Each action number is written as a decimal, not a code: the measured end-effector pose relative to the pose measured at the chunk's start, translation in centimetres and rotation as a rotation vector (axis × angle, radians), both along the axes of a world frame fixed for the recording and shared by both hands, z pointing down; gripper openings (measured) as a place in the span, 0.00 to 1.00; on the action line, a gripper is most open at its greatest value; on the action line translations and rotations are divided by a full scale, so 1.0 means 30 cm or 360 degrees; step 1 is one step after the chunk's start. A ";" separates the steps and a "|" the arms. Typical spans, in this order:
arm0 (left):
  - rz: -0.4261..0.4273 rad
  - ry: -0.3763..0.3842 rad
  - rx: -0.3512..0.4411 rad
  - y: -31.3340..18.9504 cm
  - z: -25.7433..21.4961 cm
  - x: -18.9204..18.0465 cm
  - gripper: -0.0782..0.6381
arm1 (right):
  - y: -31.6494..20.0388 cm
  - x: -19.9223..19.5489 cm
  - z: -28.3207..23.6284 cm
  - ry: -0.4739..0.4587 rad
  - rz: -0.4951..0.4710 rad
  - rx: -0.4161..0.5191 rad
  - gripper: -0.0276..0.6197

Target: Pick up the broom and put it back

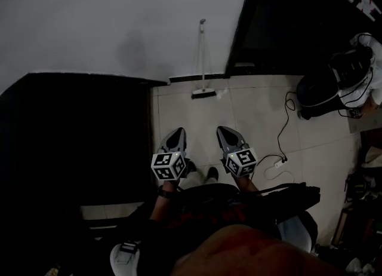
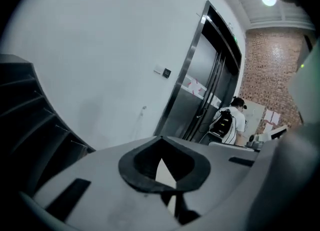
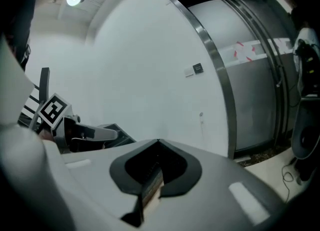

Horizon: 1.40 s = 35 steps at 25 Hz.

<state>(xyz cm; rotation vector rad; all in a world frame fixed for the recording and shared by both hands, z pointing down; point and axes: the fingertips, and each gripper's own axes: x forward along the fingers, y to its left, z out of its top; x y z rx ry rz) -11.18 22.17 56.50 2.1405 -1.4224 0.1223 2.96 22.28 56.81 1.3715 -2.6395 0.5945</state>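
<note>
The broom leans upright against the white wall, its brush head on the tiled floor. It shows faintly as a thin pole in the left gripper view and in the right gripper view. My left gripper and right gripper are held side by side in front of me, well short of the broom and pointing toward it. Both are shut with nothing between their jaws, whose tips meet in the left gripper view and in the right gripper view.
Dark steps fill the left side. A steel elevator door stands right of the broom. A cable with a power strip lies on the tiles. A person with a backpack stands at the right, near bags.
</note>
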 end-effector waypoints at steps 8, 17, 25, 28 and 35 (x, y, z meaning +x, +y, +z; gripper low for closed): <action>0.0170 -0.0057 0.0099 0.030 -0.059 0.116 0.12 | -0.010 0.086 -0.066 -0.0004 0.0109 0.0110 0.04; 0.0162 -0.0092 0.0159 0.001 -0.129 0.120 0.12 | -0.012 0.073 -0.144 -0.0007 0.0089 0.0148 0.04; 0.0146 -0.0145 0.0134 -0.028 -0.112 0.115 0.12 | -0.066 0.070 -0.152 -0.0017 0.0074 0.0142 0.04; 0.0140 -0.0152 0.0140 -0.034 -0.111 0.107 0.12 | -0.073 0.064 -0.149 -0.0020 0.0069 0.0145 0.04; 0.0151 -0.0184 0.0132 -0.039 -0.103 0.106 0.12 | -0.084 0.047 -0.147 -0.0025 0.0040 0.0145 0.04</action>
